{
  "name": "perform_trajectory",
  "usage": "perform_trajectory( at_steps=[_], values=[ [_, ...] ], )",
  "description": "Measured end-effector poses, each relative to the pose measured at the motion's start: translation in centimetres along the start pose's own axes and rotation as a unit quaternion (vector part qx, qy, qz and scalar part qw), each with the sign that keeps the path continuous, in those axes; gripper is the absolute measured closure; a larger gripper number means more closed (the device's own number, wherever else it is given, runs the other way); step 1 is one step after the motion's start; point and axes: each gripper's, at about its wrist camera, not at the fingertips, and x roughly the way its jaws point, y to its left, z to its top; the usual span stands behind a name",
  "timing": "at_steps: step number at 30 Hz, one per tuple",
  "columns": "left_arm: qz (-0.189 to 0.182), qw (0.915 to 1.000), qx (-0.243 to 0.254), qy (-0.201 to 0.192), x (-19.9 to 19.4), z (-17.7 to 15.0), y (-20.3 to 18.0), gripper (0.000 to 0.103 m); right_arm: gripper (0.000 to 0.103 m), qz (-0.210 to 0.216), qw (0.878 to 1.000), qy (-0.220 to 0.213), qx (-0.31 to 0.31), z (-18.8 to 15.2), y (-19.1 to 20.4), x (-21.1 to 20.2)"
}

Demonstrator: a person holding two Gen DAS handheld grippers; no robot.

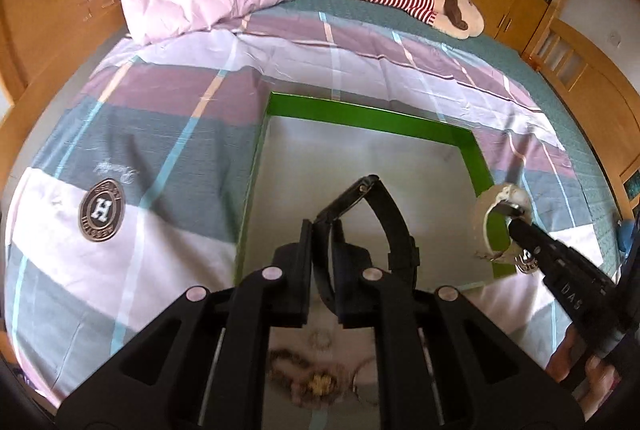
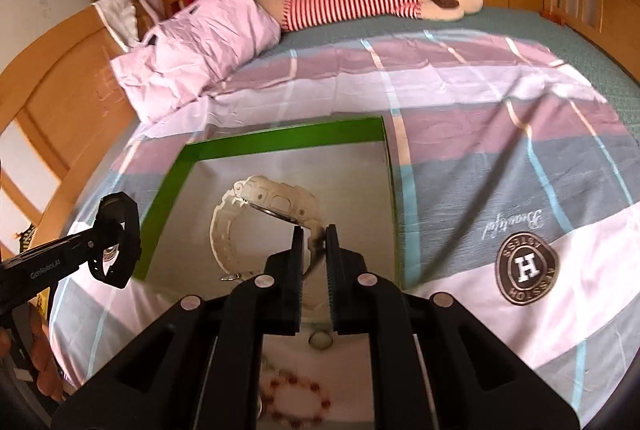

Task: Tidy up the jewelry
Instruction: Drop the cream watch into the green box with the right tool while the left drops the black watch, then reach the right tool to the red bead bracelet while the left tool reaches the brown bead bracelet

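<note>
Both grippers hung over the green-rimmed tray (image 1: pixel 372 117), each pinched shut on a strap: the left gripper (image 1: pixel 323 270) carried the black watch (image 1: pixel 376 226) (looped upward), the right gripper (image 2: pixel 313 262) the white watch (image 2: pixel 264 213), both straight ahead above the tray's floor.

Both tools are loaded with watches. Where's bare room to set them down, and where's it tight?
Free: the grey floor of the box, inside its green rim, holds nothing. So does the sheet between the box and the pillow. Crowded: the near strip under the tools, with a bead bracelet, a ring and a chain. The left tool holds the black watch, the right tool the white watch.
</note>
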Motion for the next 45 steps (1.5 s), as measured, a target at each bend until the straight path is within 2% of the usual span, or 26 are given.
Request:
perform_trajectory(
  at_steps=[5, 6, 8, 9, 10, 12, 14, 16, 18, 21, 26, 29, 32, 34, 41, 43, 45],
  values=[
    [0.012, 0.9995, -0.002, 0.028, 3.2, 0.4, 0.2, 0.093, 0.091, -0.016, 0.999, 0.027, 0.003, -0.3, -0.2, 2.9],
    [0.012, 0.9994, -0.005, 0.031, 3.5, 0.4, 0.2, 0.090, 0.088, -0.019, 0.999, 0.030, 0.001, -0.3, -0.2, 3.2],
    [0.015, 0.9995, -0.009, 0.028, 3.4, 0.3, 0.3, 0.082, 0.072, -0.019, 1.000, 0.023, 0.000, -0.3, -0.2, 2.7],
    [0.017, 0.9996, -0.007, 0.022, 3.1, 0.2, 0.1, 0.075, 0.055, -0.014, 1.000, 0.018, 0.001, -0.2, -0.1, 2.1],
    [0.018, 0.9996, -0.003, 0.019, 2.8, 0.1, 0.1, 0.072, 0.050, -0.007, 1.000, 0.011, 0.003, -0.2, -0.1, 1.3],
    [0.018, 0.9997, 0.003, 0.014, 1.9, -0.2, 0.0, 0.067, 0.050, 0.006, 1.000, 0.007, 0.003, -0.4, 0.0, -0.3],
    [0.012, 0.9996, 0.010, 0.022, 0.9, -1.1, -0.2, 0.067, 0.050, 0.033, 0.999, 0.032, -0.002, -1.2, 0.1, -1.5],
    [0.009, 0.9989, 0.012, 0.043, 0.3, -2.3, 0.0, 0.066, 0.051, 0.048, 0.997, 0.065, -0.006, -2.8, 0.3, -1.9],
    [0.003, 0.9974, 0.005, 0.072, 0.4, -3.7, 0.5, 0.064, 0.056, 0.044, 0.993, 0.105, -0.015, -4.2, 0.6, -1.2],
    [-0.001, 0.9951, 0.010, 0.099, 0.8, -5.4, 0.7, 0.063, 0.059, 0.011, 0.986, 0.164, -0.043, -6.6, 0.8, 0.9],
    [0.009, 0.9928, 0.034, 0.114, 1.5, -6.9, 0.2, 0.054, 0.062, -0.020, 0.974, 0.217, -0.063, -9.2, 0.9, 3.2],
    [0.010, 0.9923, 0.038, 0.117, 1.6, -7.1, 0.1, 0.051, 0.065, -0.038, 0.970, 0.225, -0.089, -10.1, 1.8, 4.1],
    [-0.002, 0.9898, 0.042, 0.136, 2.2, -7.5, 0.1, 0.047, 0.080, -0.041, 0.968, 0.223, -0.112, -10.6, 2.8, 4.6],
    [-0.011, 0.9868, 0.047, 0.154, 2.9, -8.0, -0.2, 0.047, 0.096, -0.047, 0.967, 0.218, -0.125, -10.7, 3.2, 4.6],
    [0.006, 0.9831, 0.043, 0.178, 4.2, -9.0, 0.3, 0.049, 0.096, -0.061, 0.977, 0.182, -0.093, -9.0, 2.6, 3.5],
    [-0.002, 0.9809, 0.037, 0.191, 4.5, -9.2, 0.5, 0.053, 0.096, -0.060, 0.979, 0.175, -0.084, -8.4, 2.2, 3.2],
    [-0.005, 0.9773, 0.039, 0.208, 5.1, -9.7, 0.4, 0.062, 0.096, -0.058, 0.980, 0.176, -0.079, -8.3, 2.0, 3.1]
  ],
)
